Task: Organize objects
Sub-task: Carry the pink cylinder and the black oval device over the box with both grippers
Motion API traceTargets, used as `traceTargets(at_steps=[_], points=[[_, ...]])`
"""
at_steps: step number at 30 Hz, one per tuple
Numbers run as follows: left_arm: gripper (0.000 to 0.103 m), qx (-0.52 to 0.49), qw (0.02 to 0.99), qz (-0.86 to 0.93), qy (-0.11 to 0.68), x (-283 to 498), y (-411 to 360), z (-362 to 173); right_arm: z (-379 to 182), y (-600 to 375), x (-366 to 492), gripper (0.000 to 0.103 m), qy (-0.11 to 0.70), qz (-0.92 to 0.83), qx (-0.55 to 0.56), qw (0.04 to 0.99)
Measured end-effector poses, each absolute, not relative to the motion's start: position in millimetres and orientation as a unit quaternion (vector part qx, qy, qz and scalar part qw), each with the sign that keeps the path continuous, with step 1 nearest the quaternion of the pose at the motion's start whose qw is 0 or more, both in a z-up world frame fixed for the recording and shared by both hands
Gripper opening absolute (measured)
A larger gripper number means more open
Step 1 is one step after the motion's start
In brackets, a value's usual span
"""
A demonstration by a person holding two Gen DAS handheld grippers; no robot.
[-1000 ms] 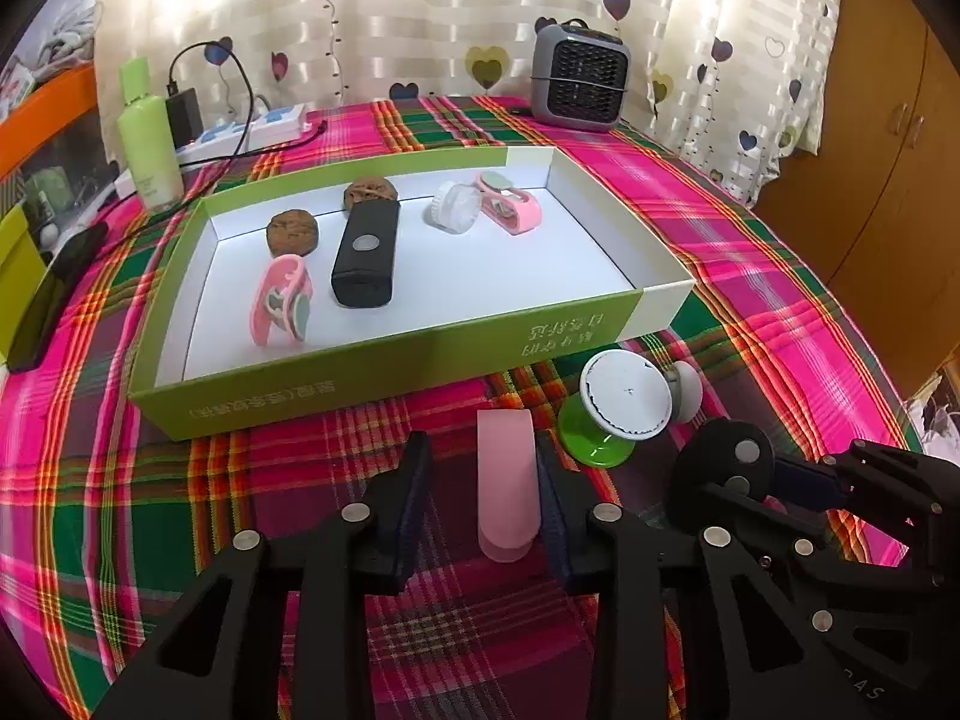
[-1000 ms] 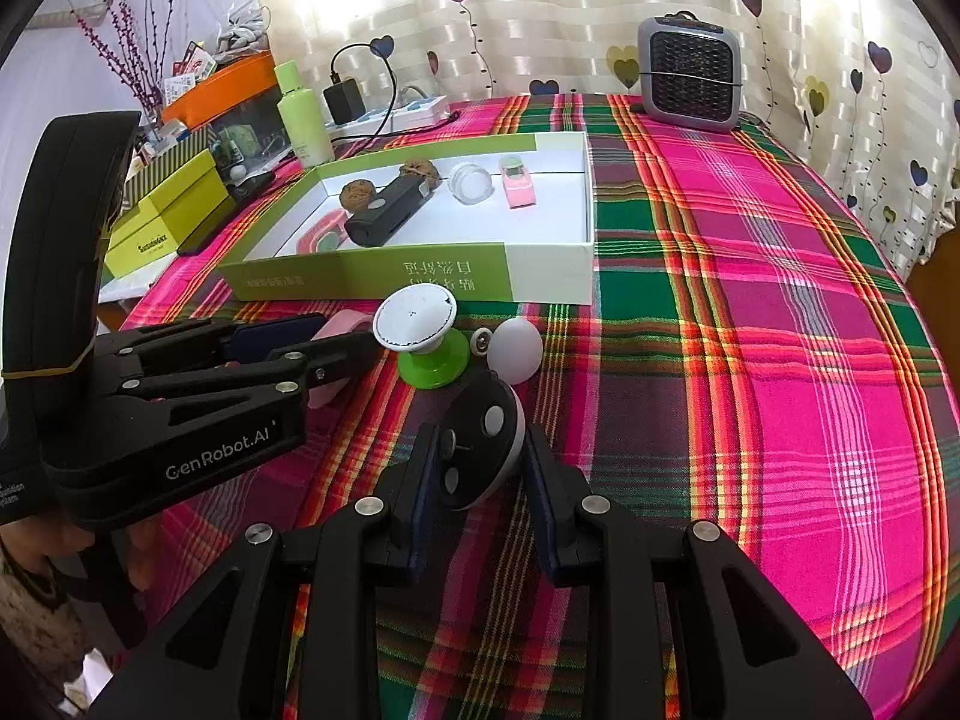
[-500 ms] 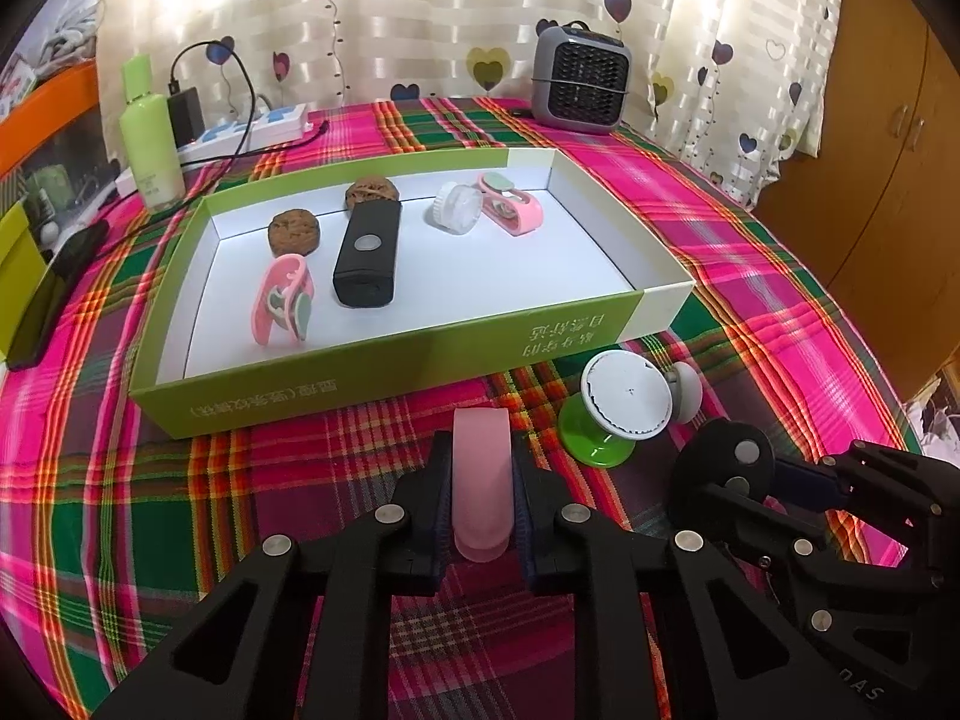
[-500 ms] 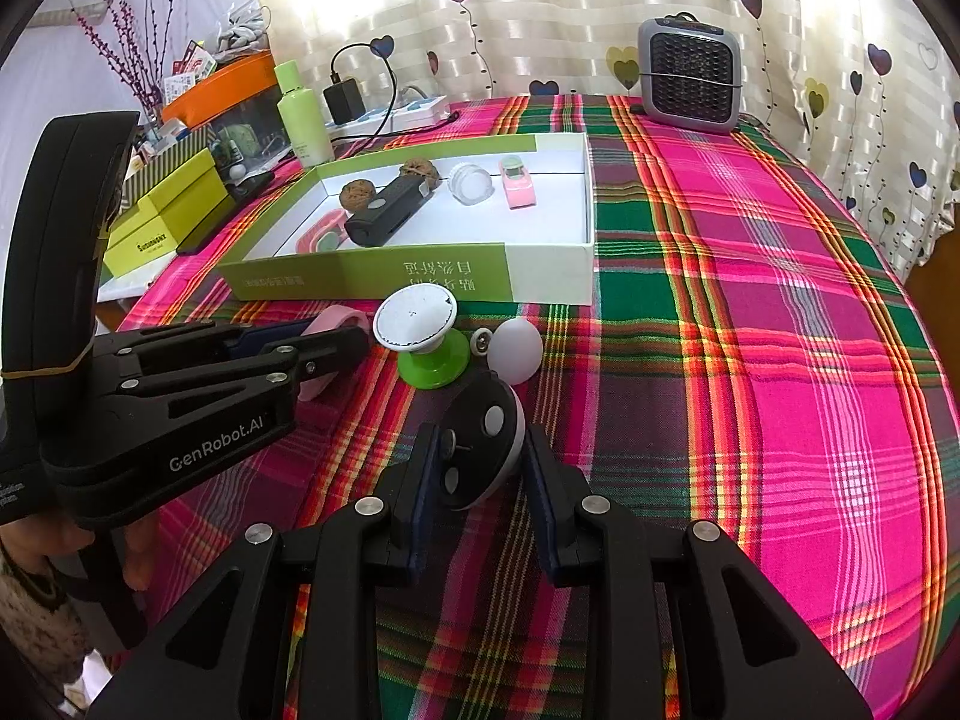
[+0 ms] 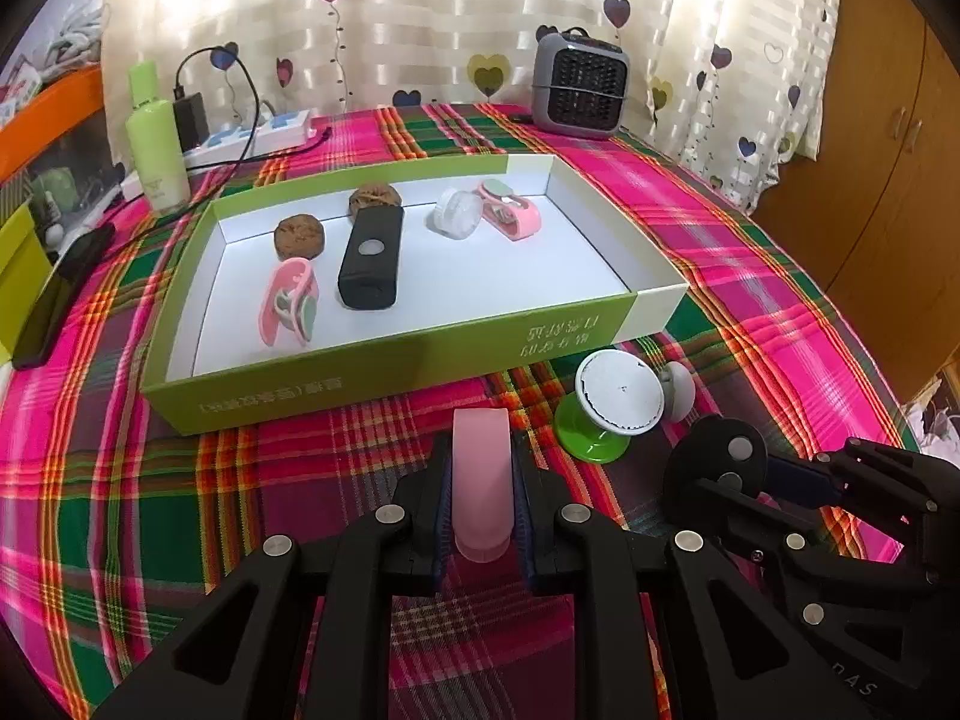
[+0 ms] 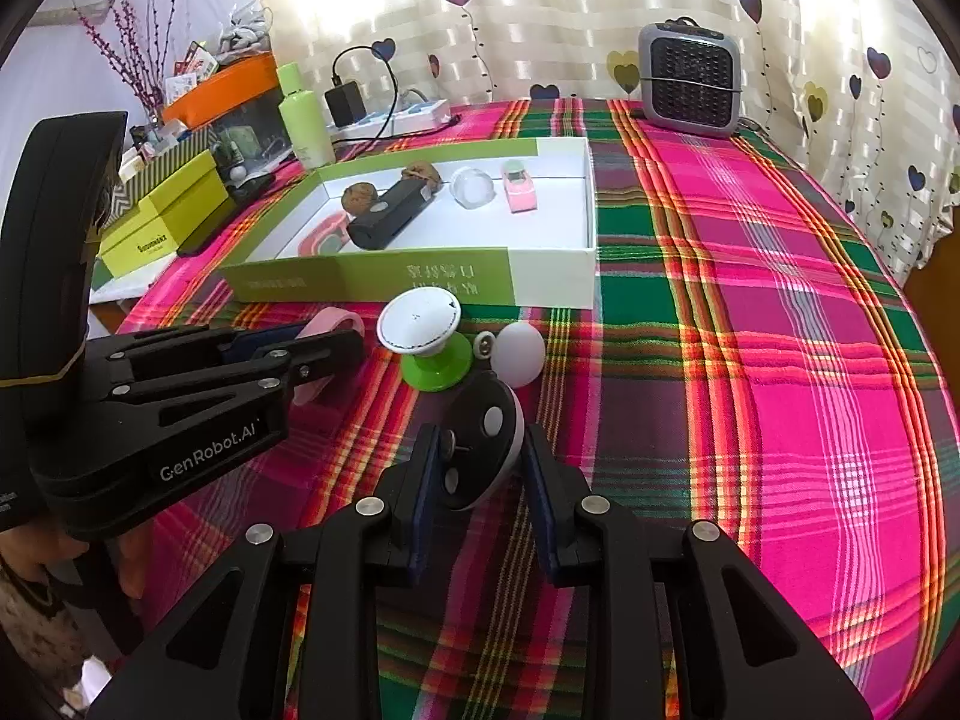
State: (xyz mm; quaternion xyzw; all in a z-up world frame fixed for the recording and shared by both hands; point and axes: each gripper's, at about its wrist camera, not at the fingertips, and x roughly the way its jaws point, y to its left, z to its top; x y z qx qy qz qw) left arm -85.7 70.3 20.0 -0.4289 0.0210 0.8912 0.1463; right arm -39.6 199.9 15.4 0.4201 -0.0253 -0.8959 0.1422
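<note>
While the flat pink plastic clip (image 5: 481, 480) lies on the bench just before the green cardboard tray (image 5: 384, 369), left gripper (image 5: 482, 516) jaws pinch its sides; right gripper (image 6: 477, 480) jaws clamp a black-and-white round disc (image 6: 483, 444).

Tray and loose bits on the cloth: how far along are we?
Done: six items lie in the tray. In hand: the left gripper is shut on the pink clip; the right gripper grips the black disc. Left: the green-based knob and white ball on the cloth.
</note>
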Motion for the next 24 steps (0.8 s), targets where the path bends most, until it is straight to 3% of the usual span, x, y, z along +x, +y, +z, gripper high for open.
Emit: traceTargets(at_steps=[24], points=[[0.016,-0.408,0.141,0.902,0.008,-72.3,56.3,39.5,36.1,193.4,-31.9,0.028,-0.027,-0.902,0.399,0.165]])
